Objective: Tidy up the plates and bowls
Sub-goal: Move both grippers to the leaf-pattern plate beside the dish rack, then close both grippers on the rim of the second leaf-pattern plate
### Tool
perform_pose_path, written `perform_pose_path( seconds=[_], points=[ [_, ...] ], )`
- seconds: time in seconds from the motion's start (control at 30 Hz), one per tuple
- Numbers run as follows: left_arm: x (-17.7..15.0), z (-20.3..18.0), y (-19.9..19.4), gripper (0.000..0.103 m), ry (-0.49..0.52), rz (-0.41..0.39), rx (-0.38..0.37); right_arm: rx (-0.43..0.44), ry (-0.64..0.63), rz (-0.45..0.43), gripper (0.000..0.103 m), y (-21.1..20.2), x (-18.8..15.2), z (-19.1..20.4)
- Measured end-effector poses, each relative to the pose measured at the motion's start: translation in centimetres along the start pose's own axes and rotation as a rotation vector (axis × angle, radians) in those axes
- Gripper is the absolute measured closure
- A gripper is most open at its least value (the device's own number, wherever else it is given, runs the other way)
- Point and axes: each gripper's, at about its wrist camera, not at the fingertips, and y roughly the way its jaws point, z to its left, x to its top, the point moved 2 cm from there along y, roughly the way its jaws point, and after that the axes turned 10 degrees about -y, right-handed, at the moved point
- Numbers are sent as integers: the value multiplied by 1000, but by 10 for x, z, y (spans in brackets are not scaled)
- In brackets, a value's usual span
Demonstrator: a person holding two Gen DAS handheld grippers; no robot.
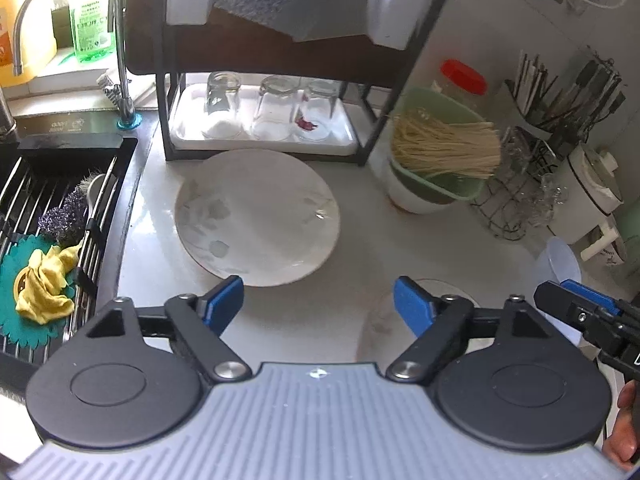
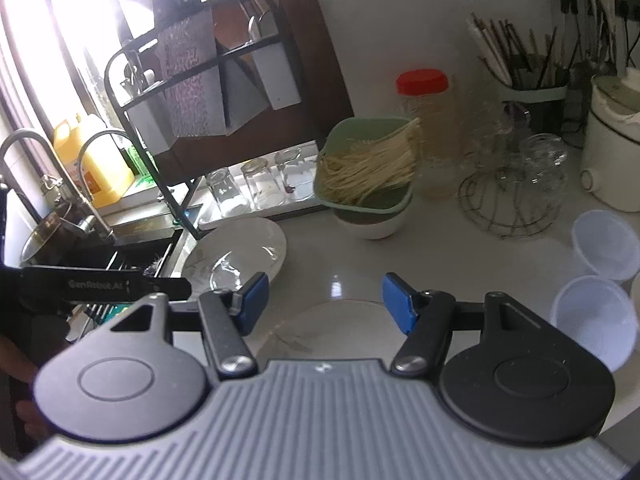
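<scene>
Left wrist | plates (image 1: 256, 216): 2 | left gripper (image 1: 318, 304) spread | right gripper (image 2: 322, 300) spread

We hold the left gripper (image 1: 318, 304) angled downward, jaws wide apart and empty. We hold the right gripper (image 2: 322, 302) likewise, jaws apart, gripping nothing.

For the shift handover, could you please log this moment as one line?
left gripper: jaws open, empty | right gripper: jaws open, empty | white floral ceramic plate: flat on pale countertop
</scene>
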Motion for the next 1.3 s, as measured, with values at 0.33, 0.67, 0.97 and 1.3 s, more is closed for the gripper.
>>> perform_pose_path(
  seconds=[0.33,0.67,0.97,1.3],
  points=[
    [24,59,37,14,-42,26,11,16,-20,89,37,61,17,33],
    [52,94,77,16,-123,58,-7,15,26,208,38,127,27,41],
    [74,116,114,18,-116,130,13,10,87,319,43,179,31,42],
    [103,133,152,40,-100,197,-40,-48,135,381,61,224,35,42]
  ],
)
